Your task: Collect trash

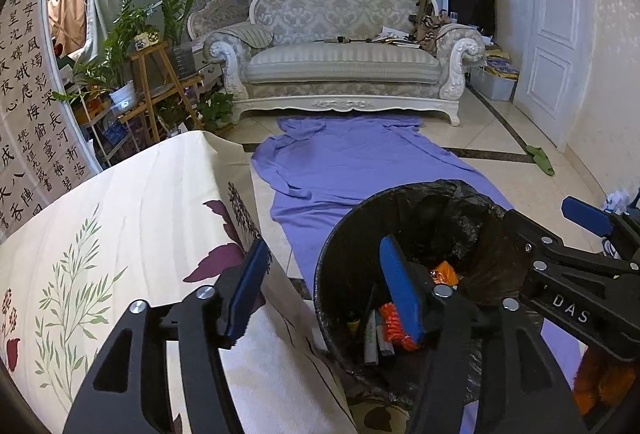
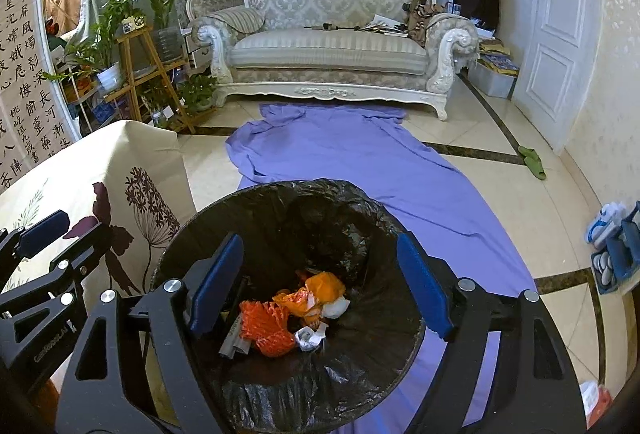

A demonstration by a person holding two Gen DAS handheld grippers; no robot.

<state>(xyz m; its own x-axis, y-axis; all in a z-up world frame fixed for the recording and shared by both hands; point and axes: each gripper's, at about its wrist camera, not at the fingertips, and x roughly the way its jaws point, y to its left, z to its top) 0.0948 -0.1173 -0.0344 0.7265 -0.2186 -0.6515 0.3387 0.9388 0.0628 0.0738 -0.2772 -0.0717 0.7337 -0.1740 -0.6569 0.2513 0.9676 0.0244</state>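
Trash (image 2: 292, 314) sat at the bottom of the black-lined bin (image 2: 372, 382), directly below and between the right gripper (image 2: 320, 286) fingers, which were spread wide and held nothing. Orange wrappers, crumpled white paper, possibly a tube; hard to tell. Left gripper (image 1: 326, 292) fingers also parted and empty, the right one over the bin rim, the left one over the floral-cloth worktop (image 1: 120, 214). Purple sheet (image 2: 360, 162) lay on the floor beyond both fingers.
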